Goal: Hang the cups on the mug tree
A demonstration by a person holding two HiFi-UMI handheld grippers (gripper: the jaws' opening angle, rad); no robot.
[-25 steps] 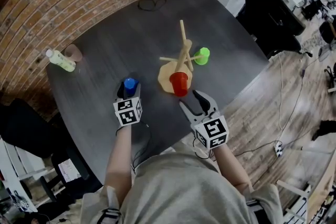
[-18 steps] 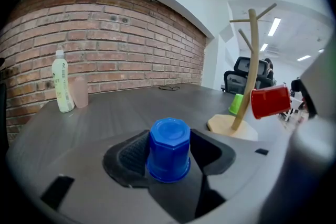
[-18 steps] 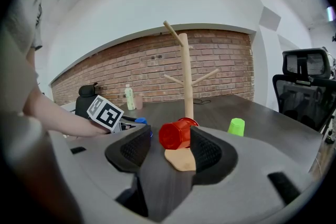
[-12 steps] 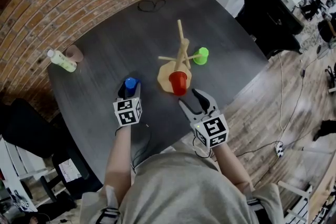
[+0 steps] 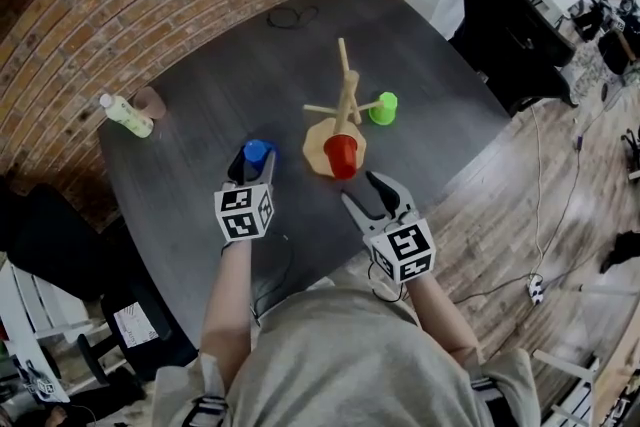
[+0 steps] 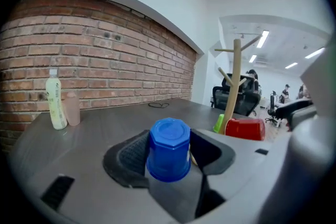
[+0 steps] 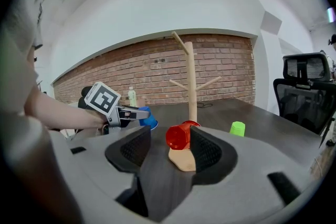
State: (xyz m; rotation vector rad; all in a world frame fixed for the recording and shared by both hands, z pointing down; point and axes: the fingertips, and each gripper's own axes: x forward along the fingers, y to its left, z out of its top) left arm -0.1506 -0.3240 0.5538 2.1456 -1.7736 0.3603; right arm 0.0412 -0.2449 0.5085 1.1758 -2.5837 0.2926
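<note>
The left claw (image 5: pixel 252 171), jaws just closed, clamps the inverted blue cup (image 6: pixel 169 147), apparently clear of the bench (image 5: pixel 220 75), ready for the mug tree (image 5: pixel 346 90). The right claw (image 7: pixel 171 152) hangs apart, empty.

Your head camera looked steeply down on the table (image 5: pixel 200 105), with your left gripper (image 5: pixel 255 163) and right gripper (image 5: pixel 360 188) low in the frame. The left gripper's camera sat low, facing the brick wall (image 6: pixel 105 50), with the blue cup (image 6: pixel 169 149) very close. The right gripper's camera faced that wall too. All three views shared the mug tree (image 5: pixel 346 95) and red cup (image 5: pixel 341 155).
</note>
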